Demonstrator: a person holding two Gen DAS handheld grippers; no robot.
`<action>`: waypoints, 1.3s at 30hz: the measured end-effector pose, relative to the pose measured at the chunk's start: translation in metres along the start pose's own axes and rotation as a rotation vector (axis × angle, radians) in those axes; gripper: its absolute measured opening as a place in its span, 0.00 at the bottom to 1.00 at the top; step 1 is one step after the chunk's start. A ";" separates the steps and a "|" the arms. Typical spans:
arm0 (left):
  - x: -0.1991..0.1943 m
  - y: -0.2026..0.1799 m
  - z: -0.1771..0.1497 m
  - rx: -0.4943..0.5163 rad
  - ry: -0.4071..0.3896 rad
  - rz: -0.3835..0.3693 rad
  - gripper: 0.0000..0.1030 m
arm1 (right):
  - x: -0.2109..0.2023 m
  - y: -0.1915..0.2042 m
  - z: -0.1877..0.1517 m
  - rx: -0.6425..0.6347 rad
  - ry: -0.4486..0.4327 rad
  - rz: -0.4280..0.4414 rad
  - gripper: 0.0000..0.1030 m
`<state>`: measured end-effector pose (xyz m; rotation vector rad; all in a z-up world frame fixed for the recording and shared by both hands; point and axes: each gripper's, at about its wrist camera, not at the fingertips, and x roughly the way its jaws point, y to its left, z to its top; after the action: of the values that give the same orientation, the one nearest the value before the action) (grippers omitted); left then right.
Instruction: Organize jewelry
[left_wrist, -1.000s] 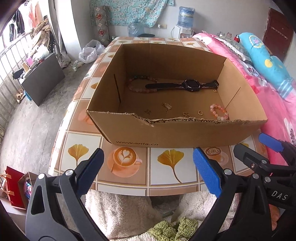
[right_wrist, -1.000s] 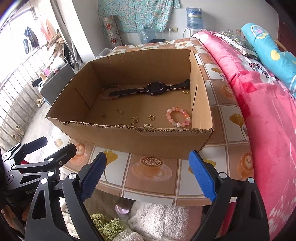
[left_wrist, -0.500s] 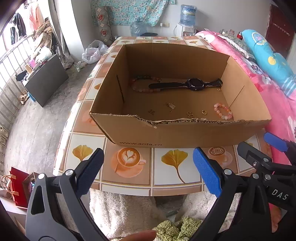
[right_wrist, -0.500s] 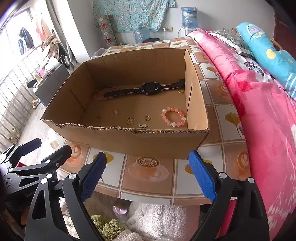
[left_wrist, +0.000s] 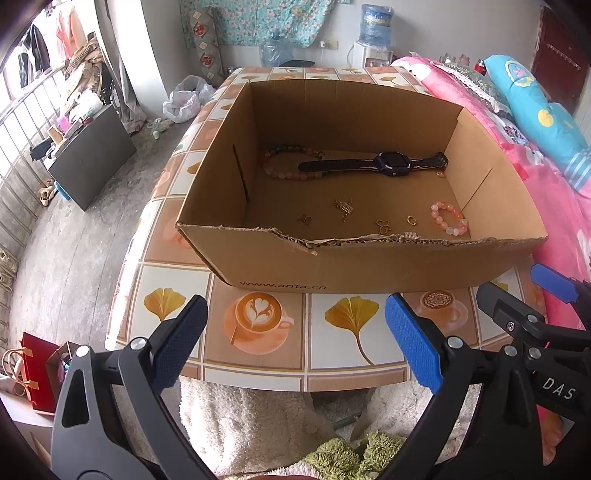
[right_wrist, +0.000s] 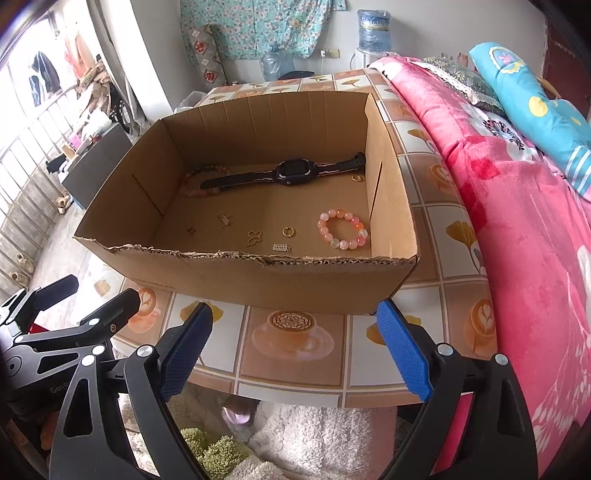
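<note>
An open cardboard box (left_wrist: 369, 266) (right_wrist: 258, 280) stands on the tiled table. Inside lie a black watch (left_wrist: 391, 164) (right_wrist: 293, 171), a long bead necklace (left_wrist: 284, 173) (right_wrist: 199, 188), a pink bead bracelet (left_wrist: 448, 218) (right_wrist: 341, 229), a gold ring (left_wrist: 412, 220) (right_wrist: 289, 231) and several small gold charms (left_wrist: 343, 206) (right_wrist: 255, 238). My left gripper (left_wrist: 295, 343) and right gripper (right_wrist: 293, 347) are both open and empty, side by side before the box's near wall, above the table's front edge.
The table (left_wrist: 343, 332) carries a coffee-cup and leaf pattern. A pink blanket (right_wrist: 517, 221) and a blue pillow (right_wrist: 524, 107) lie on the bed to the right. White and green fluffy fabric (left_wrist: 258, 424) lies below the table edge. A red bag (left_wrist: 37, 373) stands on the floor at left.
Both grippers have risen and tilted a little, so more of the box floor shows. Nothing in the box has moved. Both grippers stay open.
</note>
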<state>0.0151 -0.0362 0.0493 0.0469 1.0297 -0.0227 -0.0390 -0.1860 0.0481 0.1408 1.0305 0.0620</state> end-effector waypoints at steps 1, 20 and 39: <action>0.001 0.000 0.000 0.000 0.003 0.001 0.90 | 0.001 0.000 0.000 -0.001 0.003 -0.002 0.85; 0.002 0.001 0.001 0.000 0.005 -0.003 0.90 | 0.001 0.000 0.000 -0.002 0.004 -0.008 0.85; 0.001 0.001 0.002 -0.001 0.003 -0.003 0.90 | 0.000 -0.001 0.001 0.002 0.008 -0.007 0.85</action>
<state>0.0173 -0.0356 0.0493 0.0444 1.0327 -0.0247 -0.0386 -0.1865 0.0484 0.1391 1.0390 0.0549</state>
